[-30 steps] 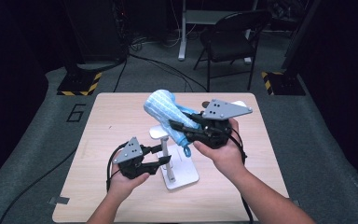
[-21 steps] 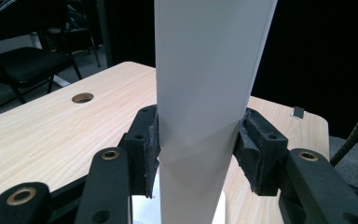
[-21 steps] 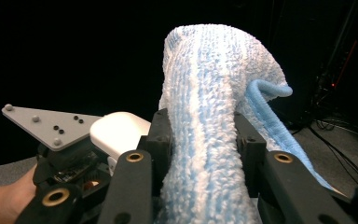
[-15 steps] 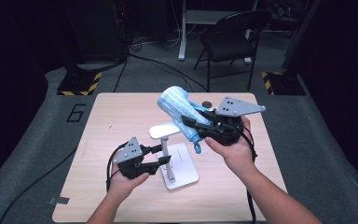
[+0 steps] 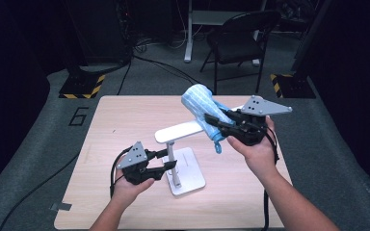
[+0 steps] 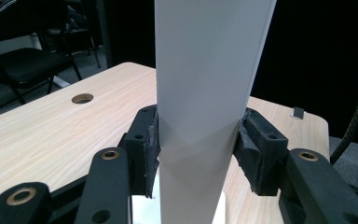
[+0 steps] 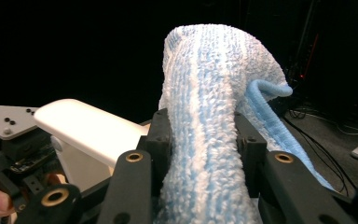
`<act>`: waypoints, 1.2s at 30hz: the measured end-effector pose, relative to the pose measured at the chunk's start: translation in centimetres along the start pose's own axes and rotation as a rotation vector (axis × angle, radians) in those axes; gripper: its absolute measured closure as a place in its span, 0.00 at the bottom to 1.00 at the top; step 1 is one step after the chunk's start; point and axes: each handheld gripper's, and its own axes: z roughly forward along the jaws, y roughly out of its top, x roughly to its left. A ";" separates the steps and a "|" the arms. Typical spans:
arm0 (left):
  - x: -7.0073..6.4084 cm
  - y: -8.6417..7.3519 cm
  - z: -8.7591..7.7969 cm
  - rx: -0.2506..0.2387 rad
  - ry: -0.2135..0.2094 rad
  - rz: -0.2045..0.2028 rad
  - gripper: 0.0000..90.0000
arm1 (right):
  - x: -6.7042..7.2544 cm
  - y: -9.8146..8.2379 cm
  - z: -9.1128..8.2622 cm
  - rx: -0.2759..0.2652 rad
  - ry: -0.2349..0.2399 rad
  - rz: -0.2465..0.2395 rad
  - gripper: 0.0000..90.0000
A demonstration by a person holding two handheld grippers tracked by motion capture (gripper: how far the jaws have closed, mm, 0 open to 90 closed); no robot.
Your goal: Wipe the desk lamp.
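Note:
A white stand rises from its base [image 5: 189,177] on the wooden table [image 5: 120,120], with a thin post [image 6: 205,79] and a flat arm [image 5: 179,131] on top. My left gripper [image 5: 166,160] is shut on the post, a pad [image 6: 153,140] pressing each side. My right gripper [image 5: 213,123] is shut on a fluffy blue-and-white striped sock [image 5: 200,100], held in the air at the arm's right end. In the right gripper view the sock [image 7: 209,88] bulges up between the jaws of the right gripper [image 7: 203,135], beside the white arm [image 7: 88,127]. Whether the sock still wraps the arm's tip I cannot tell.
A round hole [image 6: 82,98] sits in the tabletop at its far side. A folding chair [image 5: 241,33] stands behind the table, and cables lie on the floor. A "6" [image 5: 78,116] is marked on the floor mat at the left. Tape [image 5: 60,207] sticks at the table's near left edge.
My right gripper has moved to the right with the sock, and more of the stand's white arm is bared. The left gripper has stayed on the post.

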 end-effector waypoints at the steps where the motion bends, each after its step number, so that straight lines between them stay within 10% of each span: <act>1: 0.0 0.0 0.0 0.000 0.000 0.000 0.58 | -0.2 0.0 -0.2 0.006 -0.003 0.007 0.73; 36: 0.1 0.0 0.0 0.007 -0.009 0.000 0.58 | -5.8 -0.8 -4.2 0.061 -0.137 0.071 0.73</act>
